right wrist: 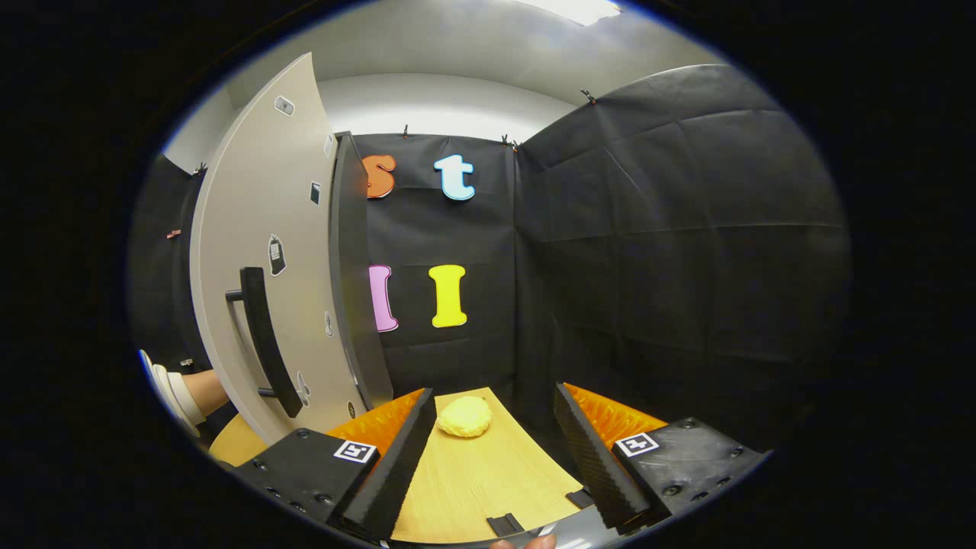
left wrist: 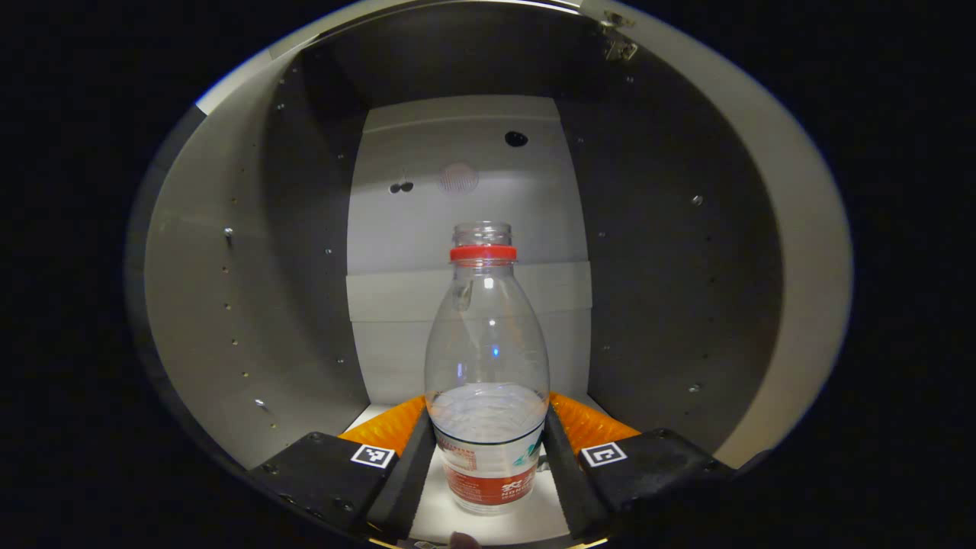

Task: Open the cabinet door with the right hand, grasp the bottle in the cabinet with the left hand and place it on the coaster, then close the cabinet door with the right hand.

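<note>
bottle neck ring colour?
Red, on the bottle, clearest in the left gripper view.

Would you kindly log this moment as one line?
door: open | bottle: upright in cabinet, between left gripper jaws, contact unclear | right gripper: open, empty

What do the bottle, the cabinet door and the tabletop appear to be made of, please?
The bottle looks like thin clear plastic: you see the cabinet's back wall through it, with glints and a printed label at its base. The cabinet door seems a matte laminated board, smooth and flat, with a dark bar handle, possibly metal or plastic. The tabletop shows pale wood grain, either wood or veneer.
</note>
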{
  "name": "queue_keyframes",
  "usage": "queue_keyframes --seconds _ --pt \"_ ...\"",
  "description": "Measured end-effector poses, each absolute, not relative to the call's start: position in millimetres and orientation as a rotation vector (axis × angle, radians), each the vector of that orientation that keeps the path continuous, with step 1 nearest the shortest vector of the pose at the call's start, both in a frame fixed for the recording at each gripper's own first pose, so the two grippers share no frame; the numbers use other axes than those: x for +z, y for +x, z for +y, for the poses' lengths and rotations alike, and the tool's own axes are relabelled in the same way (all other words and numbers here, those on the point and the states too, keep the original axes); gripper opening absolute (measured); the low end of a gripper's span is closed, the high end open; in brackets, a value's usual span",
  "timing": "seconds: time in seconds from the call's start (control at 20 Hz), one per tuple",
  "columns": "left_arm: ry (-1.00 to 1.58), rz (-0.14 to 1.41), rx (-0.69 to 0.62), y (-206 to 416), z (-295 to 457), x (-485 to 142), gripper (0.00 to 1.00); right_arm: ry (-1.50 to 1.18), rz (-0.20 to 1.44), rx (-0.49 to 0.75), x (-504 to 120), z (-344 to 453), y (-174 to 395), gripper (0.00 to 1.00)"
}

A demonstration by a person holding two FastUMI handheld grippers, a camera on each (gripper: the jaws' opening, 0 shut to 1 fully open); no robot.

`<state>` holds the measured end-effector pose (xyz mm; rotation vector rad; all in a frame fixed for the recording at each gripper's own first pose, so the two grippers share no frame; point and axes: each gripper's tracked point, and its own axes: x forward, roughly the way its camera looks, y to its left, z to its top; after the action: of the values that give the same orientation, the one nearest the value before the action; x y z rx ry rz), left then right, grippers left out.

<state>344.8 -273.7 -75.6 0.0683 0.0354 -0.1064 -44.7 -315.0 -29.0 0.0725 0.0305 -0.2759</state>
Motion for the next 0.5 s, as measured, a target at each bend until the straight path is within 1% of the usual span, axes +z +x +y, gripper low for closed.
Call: queue_keyframes --seconds 0.25,0.5 --pt "0.07 0.001 -0.131 275 -234 -56 0.74 0.067 0.037 -0.263 -31 -301 -42 0.98" --pt "0.063 0.001 -0.121 205 -186 -61 0.74 0.087 0.015 -0.273 -25 -299 -37 0.98"
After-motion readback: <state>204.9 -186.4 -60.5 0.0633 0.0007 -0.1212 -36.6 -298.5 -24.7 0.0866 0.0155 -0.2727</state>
